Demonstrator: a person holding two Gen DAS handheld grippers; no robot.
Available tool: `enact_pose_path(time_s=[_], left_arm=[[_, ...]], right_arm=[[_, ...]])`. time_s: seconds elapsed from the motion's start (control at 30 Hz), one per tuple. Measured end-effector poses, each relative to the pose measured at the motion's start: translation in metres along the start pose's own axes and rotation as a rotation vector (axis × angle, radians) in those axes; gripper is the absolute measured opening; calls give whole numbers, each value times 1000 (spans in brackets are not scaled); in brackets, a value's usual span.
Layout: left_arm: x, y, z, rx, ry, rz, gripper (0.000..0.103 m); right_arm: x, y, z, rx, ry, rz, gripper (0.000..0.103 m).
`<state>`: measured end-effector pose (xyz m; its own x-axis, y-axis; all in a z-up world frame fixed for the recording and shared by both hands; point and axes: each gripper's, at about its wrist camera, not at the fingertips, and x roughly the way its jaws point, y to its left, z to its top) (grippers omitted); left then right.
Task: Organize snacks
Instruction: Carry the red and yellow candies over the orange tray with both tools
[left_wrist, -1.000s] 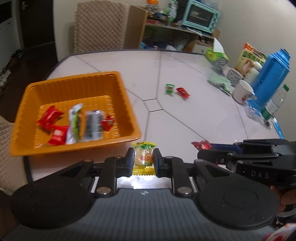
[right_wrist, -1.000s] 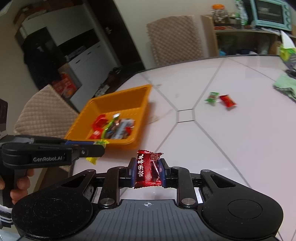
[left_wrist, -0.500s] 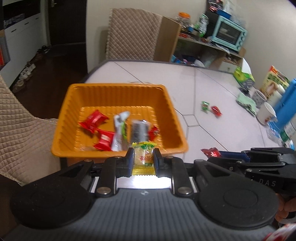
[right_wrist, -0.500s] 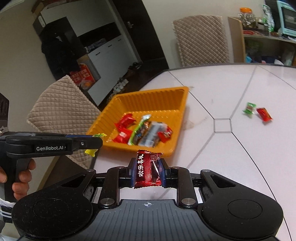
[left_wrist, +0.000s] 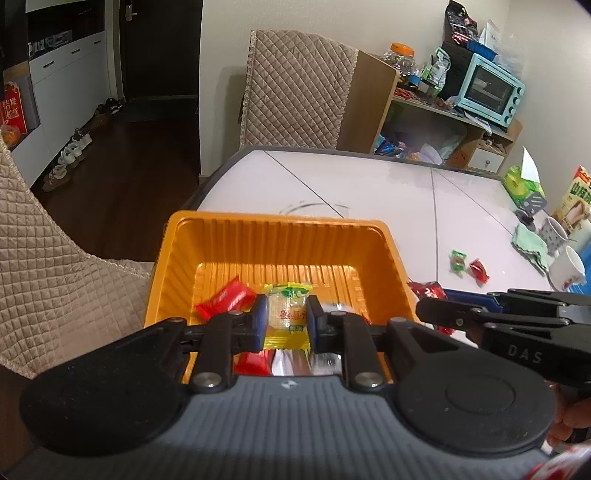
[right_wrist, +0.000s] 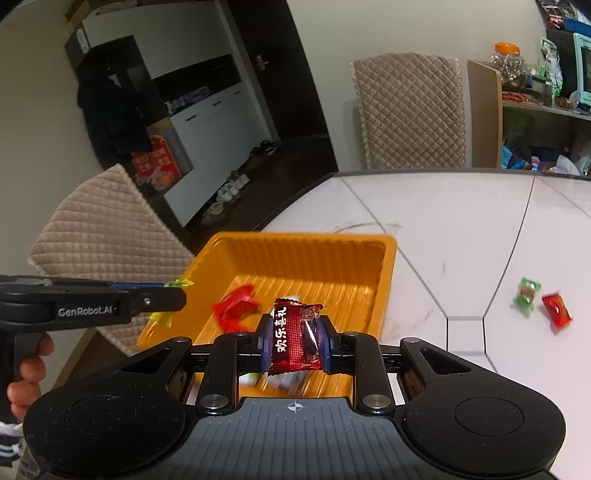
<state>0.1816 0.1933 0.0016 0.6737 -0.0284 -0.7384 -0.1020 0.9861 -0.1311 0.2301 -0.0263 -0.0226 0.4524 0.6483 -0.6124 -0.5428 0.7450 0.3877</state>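
My left gripper (left_wrist: 286, 317) is shut on a yellow-green wrapped candy (left_wrist: 287, 312) and hangs over the near part of the orange tray (left_wrist: 273, 236). My right gripper (right_wrist: 293, 338) is shut on a dark red candy packet (right_wrist: 293, 338) with white characters, above the tray's (right_wrist: 303, 251) near right side. Red wrapped snacks (left_wrist: 225, 297) and silver ones lie in the tray, partly hidden by the jaws. In the left wrist view the right gripper (left_wrist: 432, 291) shows at the right; in the right wrist view the left gripper (right_wrist: 173, 293) shows at the left. A green candy (right_wrist: 526, 291) and a red candy (right_wrist: 556, 310) lie loose on the white table.
Quilted chairs stand at the table's left (right_wrist: 99, 225) and far side (left_wrist: 295, 88). Mugs (left_wrist: 567, 266), a green cloth (left_wrist: 530, 245), a tissue box (left_wrist: 522, 186) and a carton crowd the table's right edge. A shelf with a turquoise oven (left_wrist: 489, 90) is behind.
Both grippers have moved left across the table, from beside the tray to over it, each still shut on its candy. The tray now fills the middle of both views.
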Motion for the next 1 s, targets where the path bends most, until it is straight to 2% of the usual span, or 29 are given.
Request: enact_pose_path(time_s=[0.3, 0.47, 1.0], left_arm=[[48, 3, 28, 10, 25, 5, 19], [67, 5, 35, 10, 40, 10, 19], [91, 13, 41, -7, 67, 24, 19]], right_arm=[[52, -12, 27, 0, 14, -39, 25], [73, -18, 32, -7, 25, -57, 25], [104, -27, 39, -10, 63, -70, 25]])
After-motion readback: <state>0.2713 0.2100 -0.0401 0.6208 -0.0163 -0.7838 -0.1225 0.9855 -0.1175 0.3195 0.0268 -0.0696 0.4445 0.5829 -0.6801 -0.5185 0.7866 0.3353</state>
